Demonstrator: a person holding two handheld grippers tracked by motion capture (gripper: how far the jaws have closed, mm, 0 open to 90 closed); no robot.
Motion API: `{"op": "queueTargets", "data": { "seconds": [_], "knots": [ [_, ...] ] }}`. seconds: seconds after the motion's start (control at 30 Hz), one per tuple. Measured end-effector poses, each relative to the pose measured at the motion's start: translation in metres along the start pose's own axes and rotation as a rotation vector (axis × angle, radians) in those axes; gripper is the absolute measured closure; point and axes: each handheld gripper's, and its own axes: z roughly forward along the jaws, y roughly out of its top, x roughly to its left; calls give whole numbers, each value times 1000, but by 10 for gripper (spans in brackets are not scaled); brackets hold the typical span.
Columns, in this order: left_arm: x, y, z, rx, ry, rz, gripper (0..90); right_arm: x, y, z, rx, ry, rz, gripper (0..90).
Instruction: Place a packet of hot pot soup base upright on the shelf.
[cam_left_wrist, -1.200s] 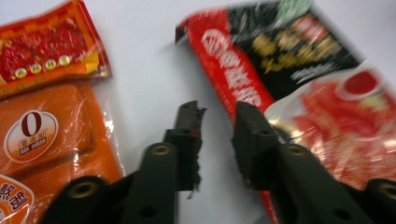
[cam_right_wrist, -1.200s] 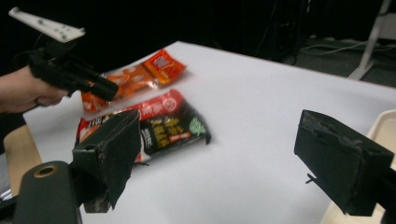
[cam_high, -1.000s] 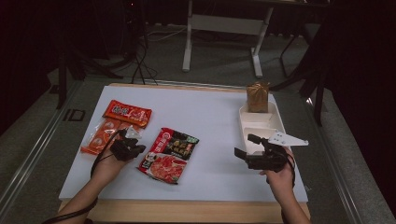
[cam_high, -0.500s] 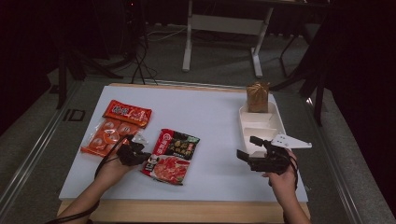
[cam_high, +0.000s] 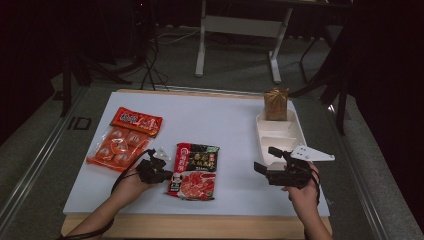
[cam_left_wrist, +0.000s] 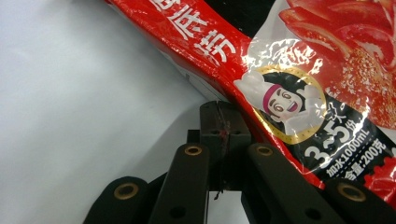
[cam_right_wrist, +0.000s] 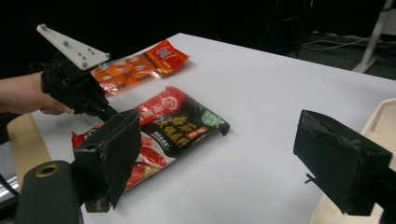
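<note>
The left claw (cam_high: 161, 172) sits at the left edge of the red-and-black soup-base packet (cam_high: 194, 170), its jaws pressed together with nothing between them — the packet's edge lies just beside their tips. The packet lies flat on the white table (cam_high: 215, 120), near its front. The right claw (cam_high: 274, 169) hovers spread and empty beside the white tray (cam_high: 278, 131).

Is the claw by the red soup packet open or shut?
Shut. The left gripper has its jaws pressed together at the red soup packet's edge, nothing visibly clamped between them.
</note>
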Motion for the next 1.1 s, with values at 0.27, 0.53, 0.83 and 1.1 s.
{"op": "queueTargets", "data": {
  "seconds": [0.27, 0.53, 0.83, 1.1],
  "knots": [
    [-6, 7, 8, 12, -33, 8, 897, 0, 0, 1, 1, -1, -1, 150],
    [-13, 12, 12, 11, -47, 40, 896, 0, -1, 3, 9, 3, -4, 150],
    [-1, 22, -11, -81, -21, -5, 817, 2, -1, 3, 12, 0, -20, 150],
    [14, 37, -23, -164, 16, -47, 727, 2, -1, 4, 12, 0, -32, 150]
  ]
}}
